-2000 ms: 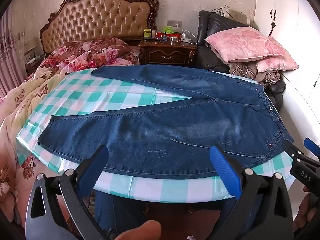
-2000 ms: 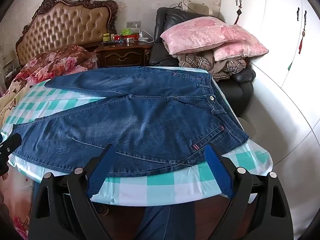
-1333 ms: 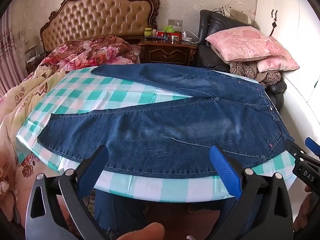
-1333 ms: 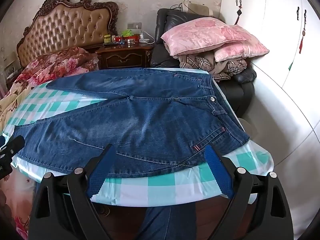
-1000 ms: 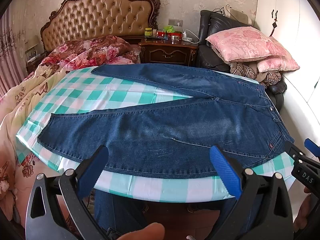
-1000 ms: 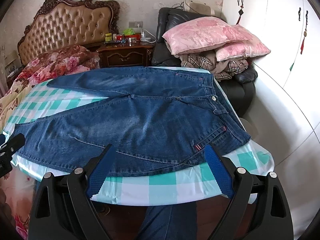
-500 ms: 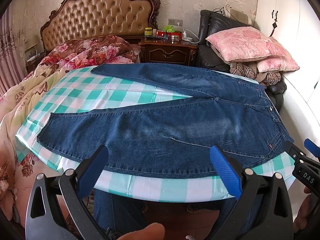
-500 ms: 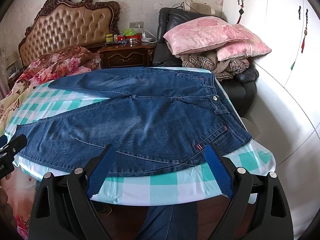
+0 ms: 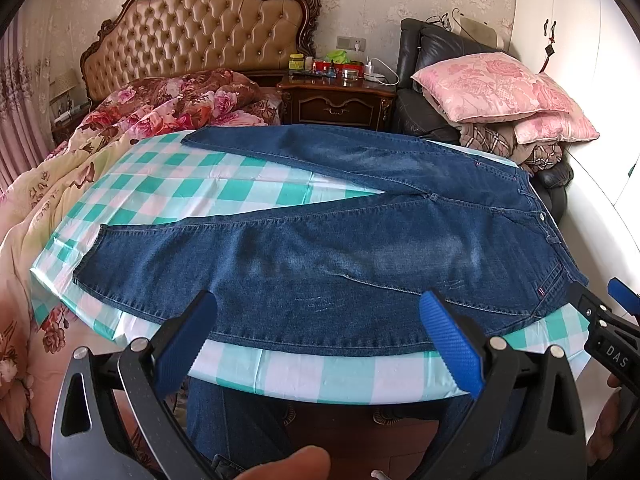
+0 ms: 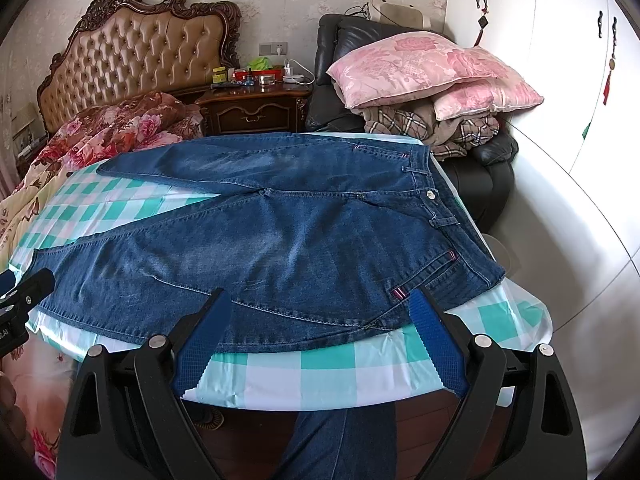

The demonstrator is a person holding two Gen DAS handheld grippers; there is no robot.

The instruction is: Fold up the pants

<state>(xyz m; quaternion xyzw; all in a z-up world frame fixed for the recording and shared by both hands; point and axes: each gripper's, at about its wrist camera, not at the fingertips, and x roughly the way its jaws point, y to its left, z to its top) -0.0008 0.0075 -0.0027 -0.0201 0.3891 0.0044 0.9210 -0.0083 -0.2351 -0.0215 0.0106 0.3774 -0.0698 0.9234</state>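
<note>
So the pants (image 9: pixel 340 240) are spread flat across the tabletop (image 9: pixel 320 372) with the green checked cloth, waistband off to the right, legs splayed out to the left in a V. Left hand-held gripper (image 9: pixel 320 340) hangs just off the near edge, roughly at the middle of the near leg, jaws wide apart and holding nothing. Right hand-held gripper (image 10: pixel 320 328) sits at the same edge closer to the hip pocket, also spread and empty. Neither one is touching the denim
</note>
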